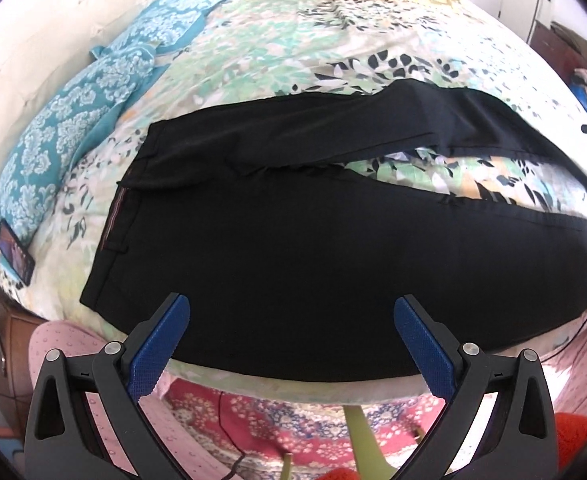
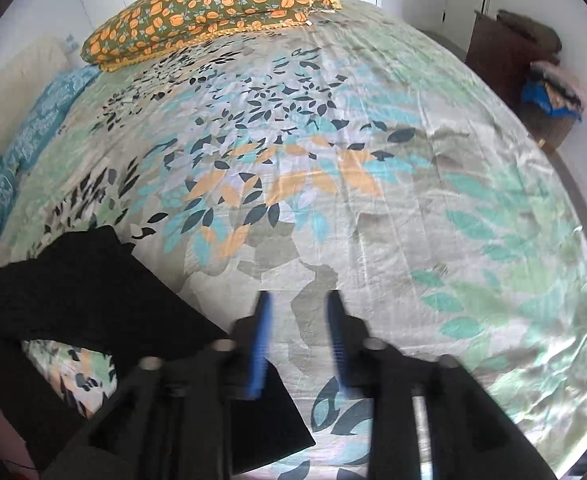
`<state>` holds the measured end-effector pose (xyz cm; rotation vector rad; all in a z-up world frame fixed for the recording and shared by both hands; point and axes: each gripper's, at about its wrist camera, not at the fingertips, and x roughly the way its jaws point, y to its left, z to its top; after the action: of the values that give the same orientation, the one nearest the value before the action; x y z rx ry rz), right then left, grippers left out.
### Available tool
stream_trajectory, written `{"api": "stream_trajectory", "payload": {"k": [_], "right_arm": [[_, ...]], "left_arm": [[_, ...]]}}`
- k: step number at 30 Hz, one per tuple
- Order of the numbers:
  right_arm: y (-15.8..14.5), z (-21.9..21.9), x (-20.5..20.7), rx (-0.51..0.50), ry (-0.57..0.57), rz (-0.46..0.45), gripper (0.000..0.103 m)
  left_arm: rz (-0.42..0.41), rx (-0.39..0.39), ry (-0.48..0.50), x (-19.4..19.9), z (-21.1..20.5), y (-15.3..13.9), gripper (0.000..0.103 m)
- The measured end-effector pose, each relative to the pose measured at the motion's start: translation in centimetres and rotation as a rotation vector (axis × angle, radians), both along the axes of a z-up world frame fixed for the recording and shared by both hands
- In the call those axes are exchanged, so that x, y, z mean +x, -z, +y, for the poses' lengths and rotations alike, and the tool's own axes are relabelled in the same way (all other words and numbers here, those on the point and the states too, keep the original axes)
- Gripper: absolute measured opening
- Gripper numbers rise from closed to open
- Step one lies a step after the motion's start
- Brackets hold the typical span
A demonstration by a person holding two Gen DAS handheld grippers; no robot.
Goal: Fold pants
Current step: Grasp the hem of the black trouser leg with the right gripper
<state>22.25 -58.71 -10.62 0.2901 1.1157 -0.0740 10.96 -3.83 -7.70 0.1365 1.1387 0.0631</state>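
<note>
Black pants (image 1: pixel 293 248) beneath open hand-held grippers (image 1: pixel 291 312)

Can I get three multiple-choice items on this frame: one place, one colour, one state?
1. Where do the pants lie?
A. On the floor
B. Spread on the leaf-print bedsheet
C. Over a chair

2. What colour are the pants?
A. Black
B. Red
C. White

3. How is the left gripper?
A. Shut on the waistband
B. Shut on a pillow
C. Open, holding nothing

Answers:
1. B: the left wrist view shows them flat on the bed, legs apart.
2. A: the cloth is black in both views.
3. C: its blue pads stand wide apart with nothing pinched.
</note>
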Motion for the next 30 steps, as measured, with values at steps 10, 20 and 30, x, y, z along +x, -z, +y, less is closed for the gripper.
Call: {"api": "stream_trajectory", "payload": {"k": [10,20,30], "right_arm": [[2.7,18.8,-9.7,-0.339,-0.539,-0.047,0.073],[1.9,10.5,-4.6,-0.481,-0.264,-0.025,0.010],[1.7,4.5,10.2,-0.787,-0.263,0.054,0.010]], "left_arm": [[0.049,-0.036,-0.008,1.1,-0.7,1.3,0.102],[0.044,-0.007,-0.014,0.2,-0.5,1.0,0.102],[0.125,-0.019,-0.004,2.3,-2.4,3.0,0.102]]}}
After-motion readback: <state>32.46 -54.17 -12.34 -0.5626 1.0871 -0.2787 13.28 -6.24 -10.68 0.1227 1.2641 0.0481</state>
